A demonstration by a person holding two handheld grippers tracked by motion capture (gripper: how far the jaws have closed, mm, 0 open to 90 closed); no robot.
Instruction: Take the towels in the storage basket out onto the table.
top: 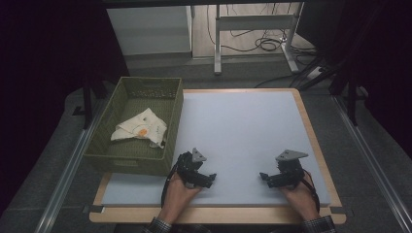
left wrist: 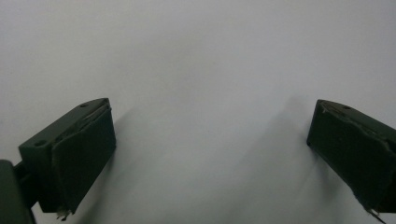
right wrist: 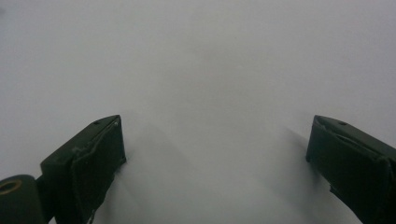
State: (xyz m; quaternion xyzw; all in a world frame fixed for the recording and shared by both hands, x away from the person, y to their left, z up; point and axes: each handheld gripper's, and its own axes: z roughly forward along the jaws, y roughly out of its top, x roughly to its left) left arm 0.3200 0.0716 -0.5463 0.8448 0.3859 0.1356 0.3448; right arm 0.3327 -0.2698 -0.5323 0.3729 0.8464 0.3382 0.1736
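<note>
Two grippers: left gripper (top: 210, 180), right gripper (top: 264, 177). One green basket (top: 130, 163). One cloth (top: 141, 128). One table (top: 243, 126).

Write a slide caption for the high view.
Two open grippers rest on a white mat beside a green basket holding cloth.

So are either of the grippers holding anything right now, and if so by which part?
Nothing is held. The left gripper and right gripper both have jaws wide apart over the bare white mat; the cloth lies in the green basket.

No legible text, label, brand or number is found. Faint coloured markings are seen on the cloth (top: 141, 128) in the green basket (top: 99, 145), far left; they cannot be read.
</note>
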